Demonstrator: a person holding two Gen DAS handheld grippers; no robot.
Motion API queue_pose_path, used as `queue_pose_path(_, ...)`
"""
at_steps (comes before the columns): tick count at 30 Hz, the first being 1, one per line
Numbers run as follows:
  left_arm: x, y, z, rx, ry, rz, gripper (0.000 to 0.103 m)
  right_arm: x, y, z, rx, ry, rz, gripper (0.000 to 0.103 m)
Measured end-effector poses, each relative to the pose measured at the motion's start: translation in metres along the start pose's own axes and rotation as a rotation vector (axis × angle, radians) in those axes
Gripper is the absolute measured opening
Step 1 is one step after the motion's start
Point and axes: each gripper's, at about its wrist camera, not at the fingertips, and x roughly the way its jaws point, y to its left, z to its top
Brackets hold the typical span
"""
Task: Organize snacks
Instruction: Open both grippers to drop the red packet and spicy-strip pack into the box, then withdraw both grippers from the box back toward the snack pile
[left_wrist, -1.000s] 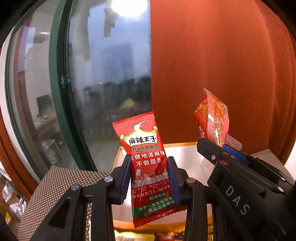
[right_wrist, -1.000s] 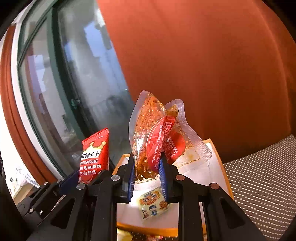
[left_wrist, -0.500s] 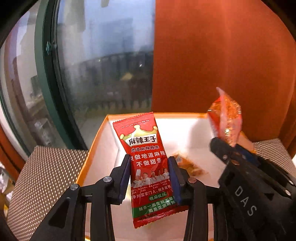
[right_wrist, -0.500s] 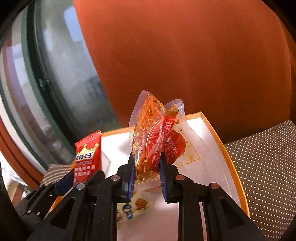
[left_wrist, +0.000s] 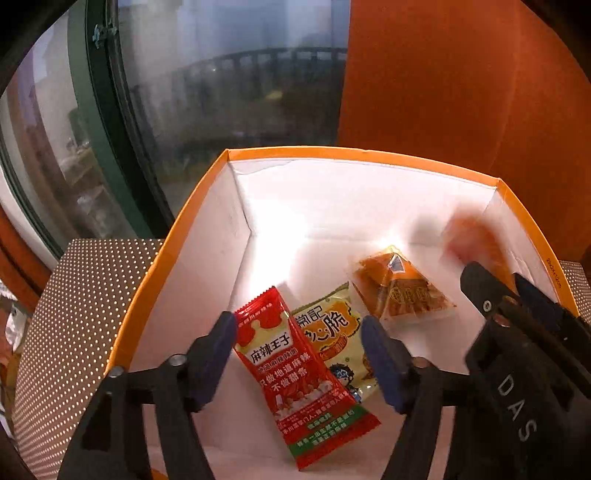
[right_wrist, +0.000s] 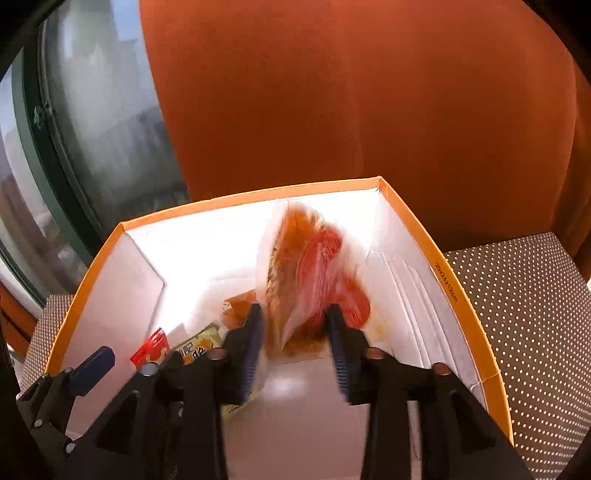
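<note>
Over an orange-rimmed white box (left_wrist: 177, 236), my left gripper (left_wrist: 299, 356) has its jaws opening. A red snack packet (left_wrist: 306, 384) lies loose and tilted between them, clear of the pads, low in the box. My right gripper (right_wrist: 297, 338) is also opening. A clear pouch of orange-red snack with a red label (right_wrist: 314, 273) is blurred between its fingers and is slipping out into the box (right_wrist: 436, 254). In the left wrist view the right gripper (left_wrist: 498, 284) stands at the right, with the pouch (left_wrist: 472, 240) a blur beyond it.
On the box floor lie a yellow packet (left_wrist: 332, 332) and an orange-brown packet (left_wrist: 402, 291). A dotted tablecloth (right_wrist: 517, 295) surrounds the box. Behind it hang an orange curtain (right_wrist: 369, 110) and a green-framed window (left_wrist: 92, 129).
Both grippers dipped down over the box and tilted into it. Both went from shut on their packets to open. The red packet dropped and tilted, and the pouch is falling.
</note>
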Motion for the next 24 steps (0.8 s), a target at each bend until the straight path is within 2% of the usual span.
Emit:
queue_pose_path(1, 0.000, -0.002, -0.001, 0.000, 0.001, -0.001, 0.079, -0.001, 0.003, -0.001, -0.007, -0.009, -0.009, 0.053)
queue_pose_path(3, -0.008, -0.001, -0.015, 0.007, -0.001, -0.008, 0.082, -0.002, 0.005, -0.002, -0.019, -0.032, -0.034, 0.083)
queue_pose_path(4, -0.009, -0.001, -0.016, 0.009, 0.002, -0.014, 0.082, 0.000, 0.008, -0.001, -0.025, -0.042, -0.042, 0.087)
queue_pose_path(6, -0.012, 0.000, -0.016, 0.009, 0.008, -0.035, 0.083, -0.002, 0.010, -0.001, -0.036, -0.059, -0.064, 0.089)
queue_pose_path(12, -0.030, 0.001, -0.019, -0.014, 0.024, -0.080, 0.085, -0.005, 0.014, 0.001, -0.048, -0.013, -0.050, 0.089)
queue_pose_path(17, -0.057, 0.002, -0.021, 0.006, -0.043, -0.059, 0.086, -0.020, 0.018, 0.002, -0.068, -0.032, -0.031, 0.089)
queue_pose_path(24, -0.094, 0.007, -0.030, 0.016, -0.120, -0.081, 0.086, -0.055, 0.020, -0.001, -0.063, -0.064, 0.003, 0.089)
